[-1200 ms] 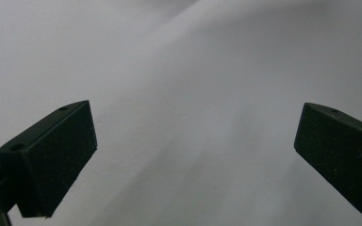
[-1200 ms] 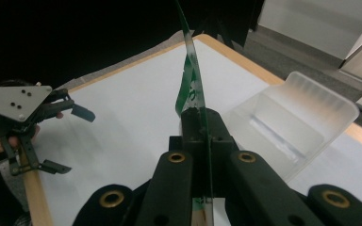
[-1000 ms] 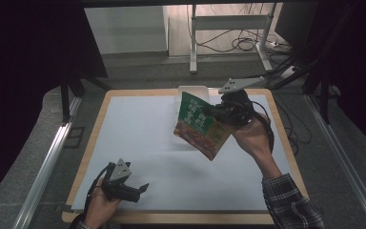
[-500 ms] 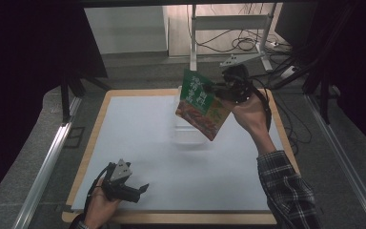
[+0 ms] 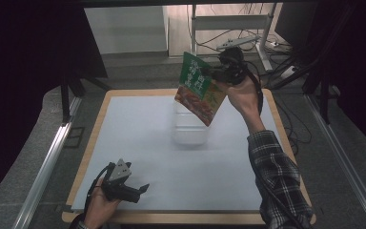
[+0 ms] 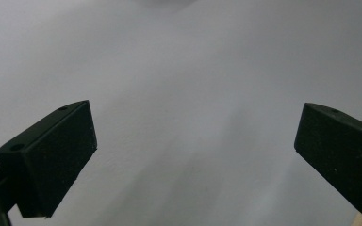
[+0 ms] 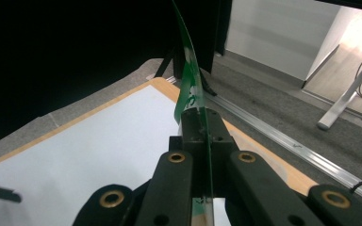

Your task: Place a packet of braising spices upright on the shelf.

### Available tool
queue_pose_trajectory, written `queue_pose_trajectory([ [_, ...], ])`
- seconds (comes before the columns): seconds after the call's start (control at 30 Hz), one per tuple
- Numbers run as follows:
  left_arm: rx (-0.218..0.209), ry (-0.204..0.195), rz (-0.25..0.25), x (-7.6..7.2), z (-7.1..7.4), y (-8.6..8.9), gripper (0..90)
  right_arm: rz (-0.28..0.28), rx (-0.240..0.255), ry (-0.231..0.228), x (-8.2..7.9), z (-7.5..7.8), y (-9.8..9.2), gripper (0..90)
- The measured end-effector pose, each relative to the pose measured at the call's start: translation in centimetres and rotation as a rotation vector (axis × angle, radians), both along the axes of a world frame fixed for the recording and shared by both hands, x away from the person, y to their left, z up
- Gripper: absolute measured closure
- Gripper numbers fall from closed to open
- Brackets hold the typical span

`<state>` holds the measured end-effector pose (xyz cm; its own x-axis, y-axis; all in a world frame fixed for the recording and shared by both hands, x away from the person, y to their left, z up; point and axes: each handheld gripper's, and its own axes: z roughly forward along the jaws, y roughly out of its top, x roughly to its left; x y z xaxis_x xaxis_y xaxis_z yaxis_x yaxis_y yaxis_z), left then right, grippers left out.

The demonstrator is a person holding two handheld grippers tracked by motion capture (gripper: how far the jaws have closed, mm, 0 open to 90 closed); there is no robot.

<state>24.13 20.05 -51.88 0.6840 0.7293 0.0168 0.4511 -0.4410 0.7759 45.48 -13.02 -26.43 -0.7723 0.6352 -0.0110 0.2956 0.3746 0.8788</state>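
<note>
Since the earlier frames the right gripper (image 5: 215, 72) has carried the flat green and orange printed food pouch (image 5: 199, 89) up and toward the far edge of the table; the pouch, which was low over the white mat (image 5: 138, 138), now hangs in the air above a clear plastic tub (image 5: 189, 128) standing on the mat. The left gripper (image 5: 134, 190) has stayed where it was, near the front left corner.

The pick-up looks done: the pouch is off the surface and firmly gripped. What seems left is to bring it down, probably into or beside the tub, and let go.

The right forearm, in a plaid sleeve (image 5: 277, 176), reaches forward with the wrist raised. The jaws are pressed together on the pouch's thin edge (image 7: 192, 89), which runs up between them. The left hand rests low with its black pads (image 6: 52, 157) spread wide over bare mat, nothing between them.
</note>
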Motion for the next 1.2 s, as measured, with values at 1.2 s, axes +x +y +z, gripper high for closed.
queue_pose_trajectory([
  [1.2, 0.004, 0.009, -0.011, 0.0, 0.0, -0.1, 0.0, 0.028, 0.004, 0.015, 6.2, -5.8, 2.1, 88.9],
])
